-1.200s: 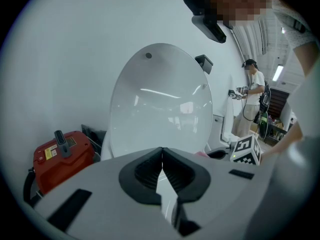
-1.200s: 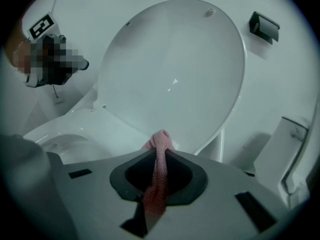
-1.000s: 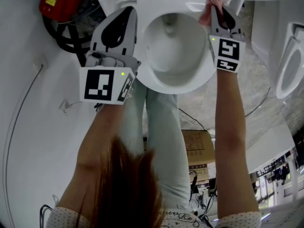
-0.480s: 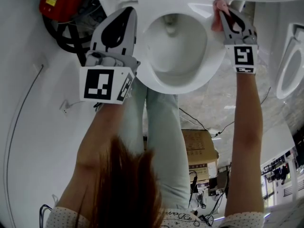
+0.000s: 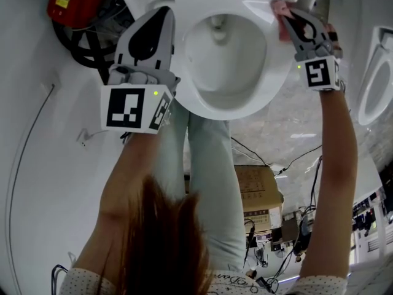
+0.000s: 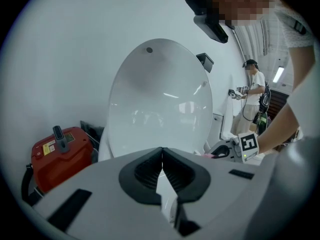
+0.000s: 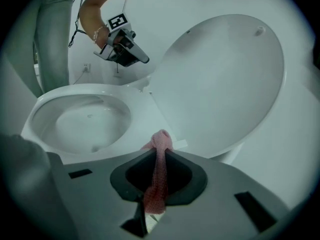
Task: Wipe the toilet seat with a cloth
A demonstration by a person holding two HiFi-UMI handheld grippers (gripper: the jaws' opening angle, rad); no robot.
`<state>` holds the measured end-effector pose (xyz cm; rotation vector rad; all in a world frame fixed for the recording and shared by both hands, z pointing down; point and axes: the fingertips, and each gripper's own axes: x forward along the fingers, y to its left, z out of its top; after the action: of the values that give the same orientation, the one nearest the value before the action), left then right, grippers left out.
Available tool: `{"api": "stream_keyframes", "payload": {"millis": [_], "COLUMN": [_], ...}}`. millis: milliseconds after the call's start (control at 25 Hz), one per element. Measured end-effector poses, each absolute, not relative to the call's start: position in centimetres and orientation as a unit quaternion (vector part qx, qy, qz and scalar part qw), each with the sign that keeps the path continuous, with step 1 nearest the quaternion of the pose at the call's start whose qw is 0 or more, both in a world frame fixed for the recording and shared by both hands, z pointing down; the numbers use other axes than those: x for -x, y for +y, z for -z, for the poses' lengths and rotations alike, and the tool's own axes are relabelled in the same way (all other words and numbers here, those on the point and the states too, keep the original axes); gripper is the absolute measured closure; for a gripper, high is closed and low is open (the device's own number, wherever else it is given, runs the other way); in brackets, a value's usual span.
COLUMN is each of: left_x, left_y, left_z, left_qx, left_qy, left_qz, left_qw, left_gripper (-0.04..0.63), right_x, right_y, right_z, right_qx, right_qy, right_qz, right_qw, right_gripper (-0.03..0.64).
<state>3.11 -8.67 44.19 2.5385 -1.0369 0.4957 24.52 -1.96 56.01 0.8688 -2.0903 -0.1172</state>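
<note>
The white toilet seat [image 5: 270, 82] rings the bowl at the top of the head view, and its lid [image 7: 225, 84] stands raised behind. My right gripper [image 5: 284, 10] is shut on a pink cloth [image 7: 159, 174], whose bunched tip [image 5: 280, 7] presses on the seat's far right part near the hinge. In the right gripper view the seat [image 7: 145, 121] runs just ahead of the cloth. My left gripper [image 5: 164, 18] hovers at the bowl's left side, jaws shut with nothing between them; the same gripper [image 6: 161, 156] faces the raised lid [image 6: 160, 99].
A red canister [image 5: 77, 2] with black hoses stands left of the toilet against the wall. Another white toilet [image 5: 374, 85] sits at the right edge. Cables and a cardboard box [image 5: 258, 189] lie on the floor behind my legs. A person [image 6: 254, 96] stands far off.
My right gripper has slid the cloth from the seat's inner right rim outward and farther right, toward the hinge. The left gripper has stayed put.
</note>
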Motion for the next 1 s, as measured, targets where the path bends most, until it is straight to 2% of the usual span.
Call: {"api": "stream_keyframes", "payload": {"millis": [280,1000], "left_x": [-3.1,-3.2], "left_y": [-8.5,-7.1], "left_z": [-44.3,-44.7], "left_qx": [-0.894,-0.890], "left_qy": [-0.370,-0.379], "left_qz": [-0.174,-0.175], "left_qw": [0.180,0.182], "left_gripper": [0.591,0.591], "right_x": [-23.6,-22.2], "right_y": [-0.6,2.8], "right_z": [-56.3,-56.9], "right_qx": [-0.277,-0.200], "right_qy": [-0.851,-0.876], "right_qz": [0.075,0.083], "right_qw": [0.440,0.431], "right_gripper": [0.569,0.571]}}
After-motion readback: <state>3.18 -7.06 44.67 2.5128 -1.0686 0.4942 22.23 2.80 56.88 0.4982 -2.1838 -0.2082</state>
